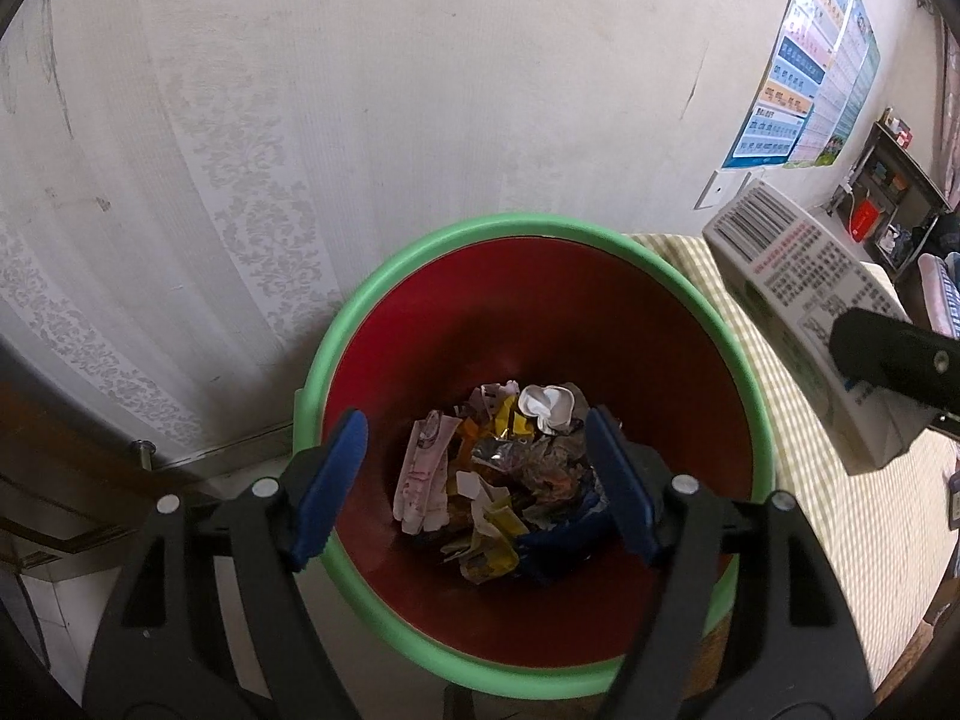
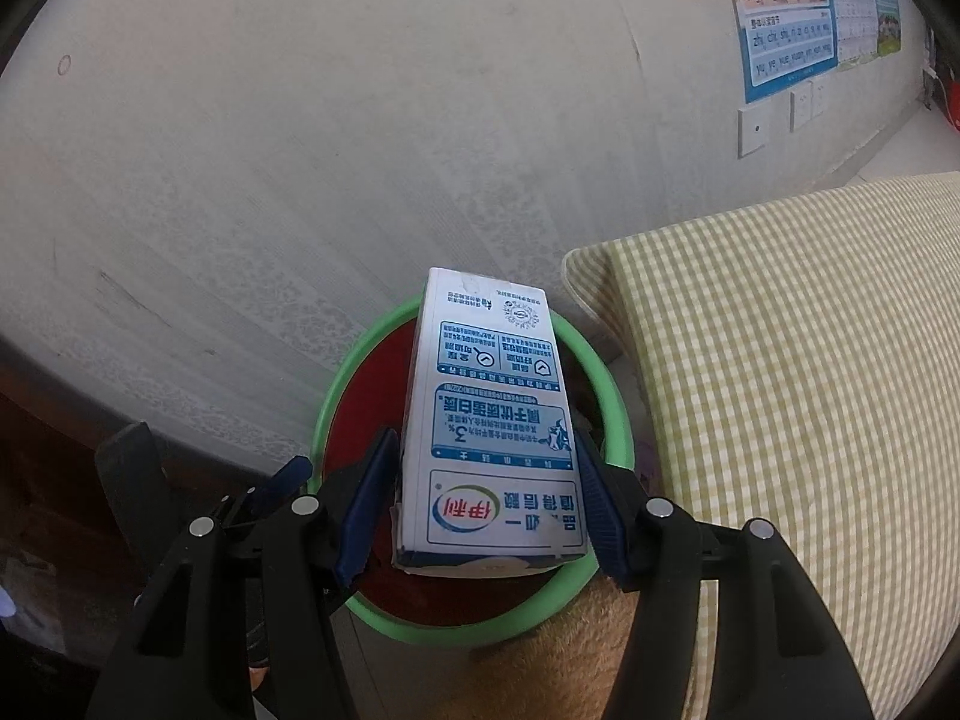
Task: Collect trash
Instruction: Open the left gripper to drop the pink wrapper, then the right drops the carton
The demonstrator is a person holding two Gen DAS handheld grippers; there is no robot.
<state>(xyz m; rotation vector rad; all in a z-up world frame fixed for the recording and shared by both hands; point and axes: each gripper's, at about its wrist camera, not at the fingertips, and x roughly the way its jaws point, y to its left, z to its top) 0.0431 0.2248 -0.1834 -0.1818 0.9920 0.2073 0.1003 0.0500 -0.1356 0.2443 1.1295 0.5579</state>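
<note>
My right gripper [image 2: 487, 498] clamps the milk carton [image 2: 489, 426] at frame centre above the green-rimmed bin [image 2: 618, 420]. My left gripper [image 1: 477, 480], spread wide and empty, hangs over the bin's trash [image 1: 498, 480]; the checked cushion [image 2: 780, 360] crowds the right.

green-rimmed red bin [image 1: 744, 372] beside checked-cloth surface [image 2: 810, 360]

1. Soft, even indoor light; wall [image 1: 360, 90] bright, no glare.
2. Bin [image 1: 420, 252] interior dim, shadowed.
3. Strong fisheye bend + dark vignette at corners.
4. Focus mostly sharp, both views.
</note>
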